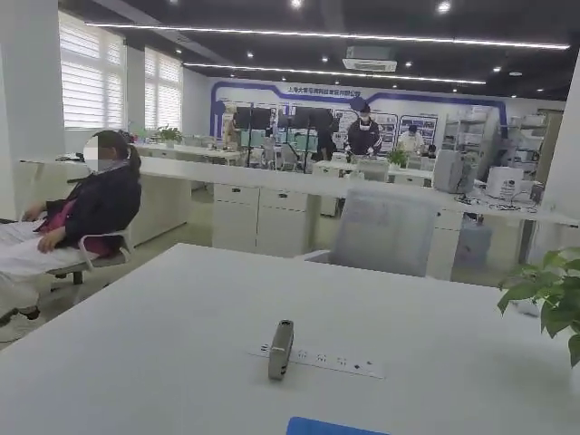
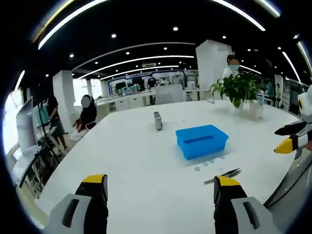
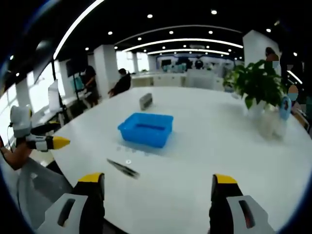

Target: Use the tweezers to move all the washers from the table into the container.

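- Left gripper (image 2: pixel 161 180): jaws are standing wide apart with nothing between them, hanging above bare tabletop by the near edge.
- Right gripper (image 3: pixel 157 179): jaws are also standing spread and empty, over the near rim of the table (image 2: pixel 136 161).
- Tweezers (image 2: pixel 222 175): lying flat on the table, untouched. In the left gripper view they are sitting at 5 o'clock from the container, just beyond that view's right-hand jaw. In the right gripper view they are sitting at 7 o'clock from it. Judged thin, stiff, light and slick, so they are likely to skate on the smooth top. The best hold looks to be across the middle of the two legs, leaving the tips free to close.
- Washers (image 2: pixel 209 163): lying scattered between the tweezers and the container, just beside its near wall; too small to count. Judged flat, featherlight, hard to get under and apt to flick away.
- Container (image 2: pixel 201 140): blue open tray, sitting mid-table; its contents cannot be made out.
- Room: open tabletop is lying all round the tray. A grey block (image 2: pixel 157 120) is standing at 11 o'clock and a potted plant (image 2: pixel 239 87) at 1 o'clock, both well apart. The table edge is running near the tweezers, so a nudge might push them off.
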The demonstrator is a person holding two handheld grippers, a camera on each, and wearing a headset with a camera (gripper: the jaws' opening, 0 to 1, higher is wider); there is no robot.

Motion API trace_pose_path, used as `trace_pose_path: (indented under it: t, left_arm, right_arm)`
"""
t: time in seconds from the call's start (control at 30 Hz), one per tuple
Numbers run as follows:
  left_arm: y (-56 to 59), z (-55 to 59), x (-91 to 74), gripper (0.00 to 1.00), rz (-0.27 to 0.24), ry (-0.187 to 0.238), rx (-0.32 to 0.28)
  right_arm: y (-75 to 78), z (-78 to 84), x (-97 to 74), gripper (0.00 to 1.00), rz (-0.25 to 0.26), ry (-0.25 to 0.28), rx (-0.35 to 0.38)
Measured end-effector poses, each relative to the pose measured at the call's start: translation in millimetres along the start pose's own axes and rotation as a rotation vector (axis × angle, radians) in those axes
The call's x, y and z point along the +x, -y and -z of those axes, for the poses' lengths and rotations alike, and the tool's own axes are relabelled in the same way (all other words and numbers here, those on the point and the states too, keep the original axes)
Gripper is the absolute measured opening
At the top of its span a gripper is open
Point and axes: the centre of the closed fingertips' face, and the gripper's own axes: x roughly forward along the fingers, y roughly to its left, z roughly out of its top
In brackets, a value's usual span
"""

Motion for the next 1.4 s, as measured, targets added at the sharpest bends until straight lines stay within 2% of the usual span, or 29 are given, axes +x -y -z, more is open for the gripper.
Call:
trace_pose_path:
  t: [0.43, 0.7, 1.03, 1.4]
  left_arm:
    - [0.8, -0.1, -1.1, 0.92, -0.002, -0.004, -0.001]
    - [3.4, -1.6, -0.2, 0.93, 0.024, -0.008, -0.025]
    - [9.2, -1.6, 1.4, 0.93, 0.060, -0.028, -0.026]
    - [11.0, -4.0, 0.3, 0.93, 0.087, -0.031, -0.027]
  right_arm:
    - [-1.2, 0.2, 0.1, 0.88, -0.005, -0.003, -0.007]
    - [0.1, -3.7, -0.5, 0.89, 0.008, 0.009, -0.028]
    - [-0.1, -10.9, -3.3, 0.89, 0.016, 0.019, -0.017]
    - [-0.9, -21.6, 3.1, 0.87, 0.014, 0.036, -0.007]
